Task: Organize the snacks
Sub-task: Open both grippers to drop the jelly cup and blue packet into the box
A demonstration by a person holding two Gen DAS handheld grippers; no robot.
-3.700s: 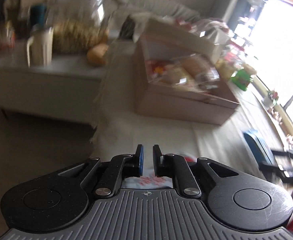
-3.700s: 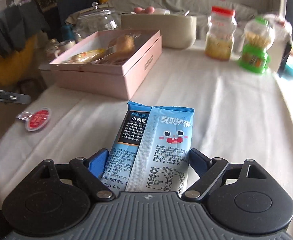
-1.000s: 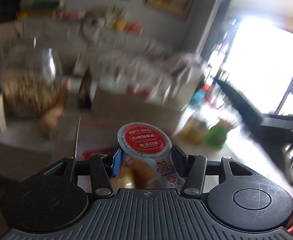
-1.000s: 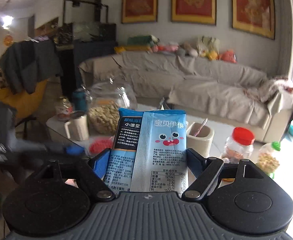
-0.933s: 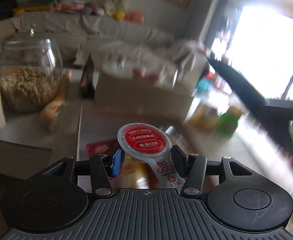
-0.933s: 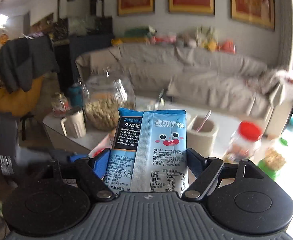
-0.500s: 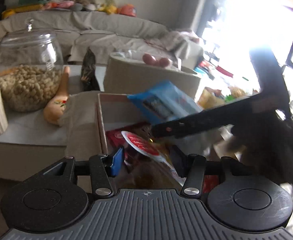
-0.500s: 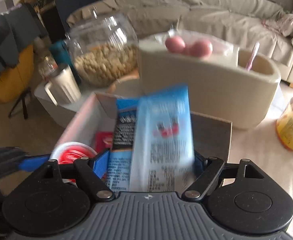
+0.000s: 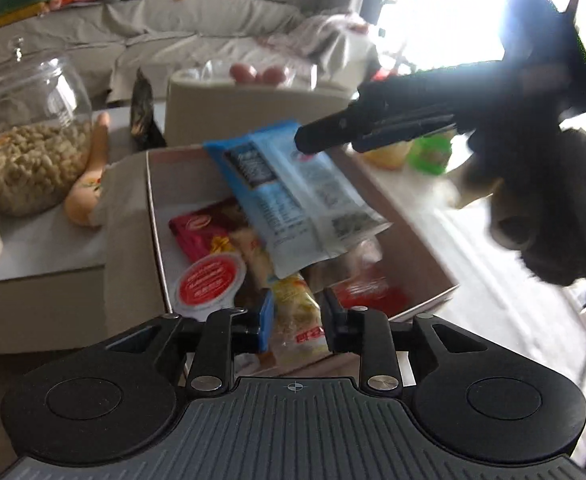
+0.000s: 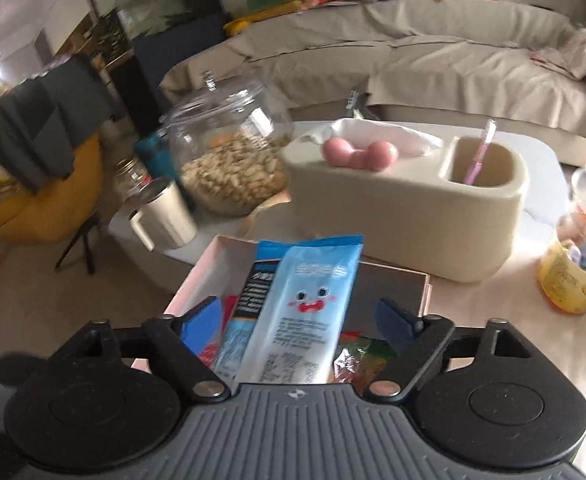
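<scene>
The left gripper (image 9: 295, 322), its jaws just narrowed, pinches nothing above the round foil-lidded red cup (image 9: 209, 282), which lies in the pink cardboard box (image 9: 153, 208). Farther, the right gripper (image 10: 299, 320), jaws also closing, stands apart from glossy blue packets (image 10: 307, 312) tilted over the box; their lower ends are hidden.

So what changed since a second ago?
The left claw let the red-lidded cup drop into the pink box; its jaws have just been closing on nothing. The right claw brought the blue packets down over the box; its jaws have just been closing, packets loose between. The peanut jar stayed put.
</scene>
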